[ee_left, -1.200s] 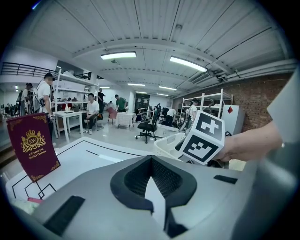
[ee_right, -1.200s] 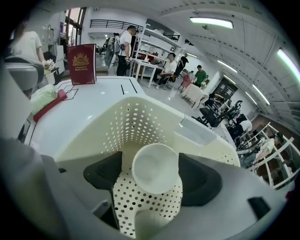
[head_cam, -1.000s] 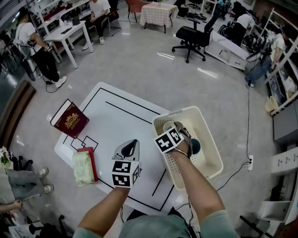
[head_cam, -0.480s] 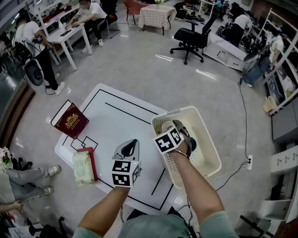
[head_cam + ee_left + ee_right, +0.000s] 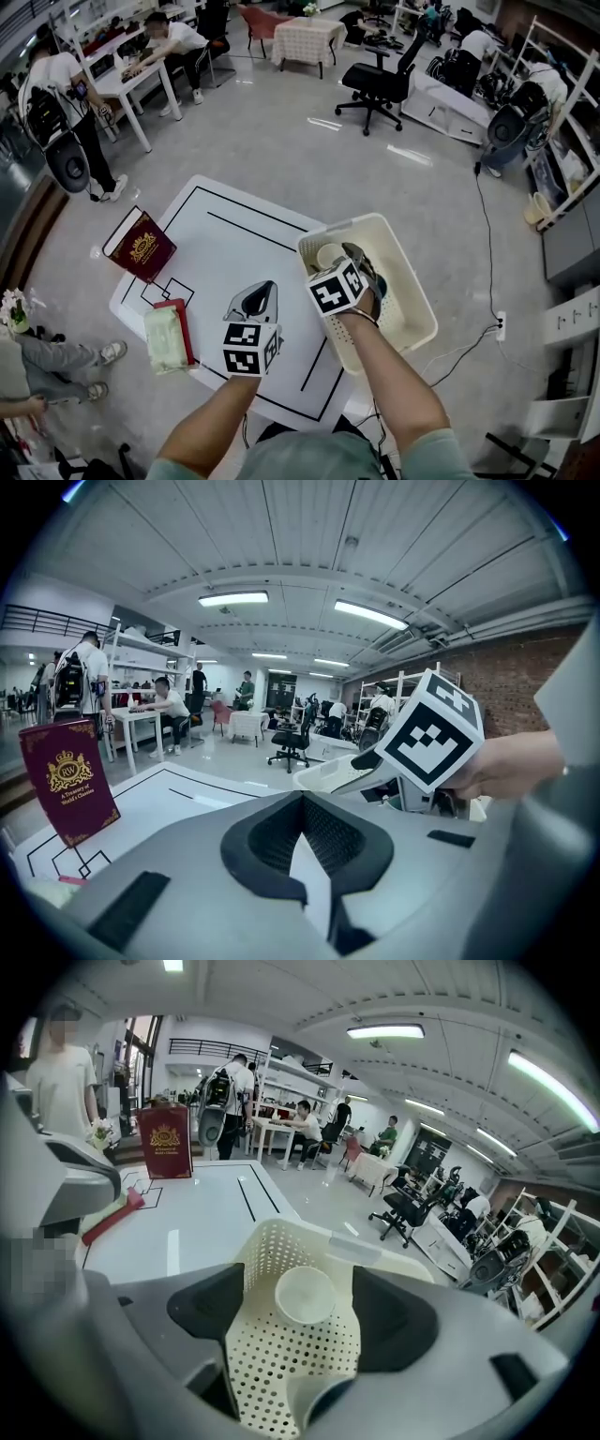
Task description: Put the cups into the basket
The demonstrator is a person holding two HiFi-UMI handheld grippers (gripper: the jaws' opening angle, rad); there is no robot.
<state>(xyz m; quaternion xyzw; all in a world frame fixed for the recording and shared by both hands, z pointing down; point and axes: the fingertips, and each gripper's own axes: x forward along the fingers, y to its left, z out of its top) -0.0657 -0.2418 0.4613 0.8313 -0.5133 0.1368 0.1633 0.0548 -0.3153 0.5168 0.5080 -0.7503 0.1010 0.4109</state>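
Observation:
A cream perforated basket stands at the table's right edge. A white cup sits upright in its near-left corner. My right gripper hovers over the basket, open, with nothing between its jaws. In the right gripper view the white cup lies below the right gripper on the basket floor. A dark rounded thing shows at the lower edge; I cannot tell what it is. My left gripper rests over the white table, shut and empty. The left gripper view shows the basket ahead on the right.
A dark red book stands at the table's left edge. A pack of wipes lies on a red thing at the near-left corner. Office chairs, desks and people are across the grey floor.
The right gripper has shifted slightly left over the basket. A teal cup seen beside it earlier is now hidden behind the gripper. The left gripper has stayed put.

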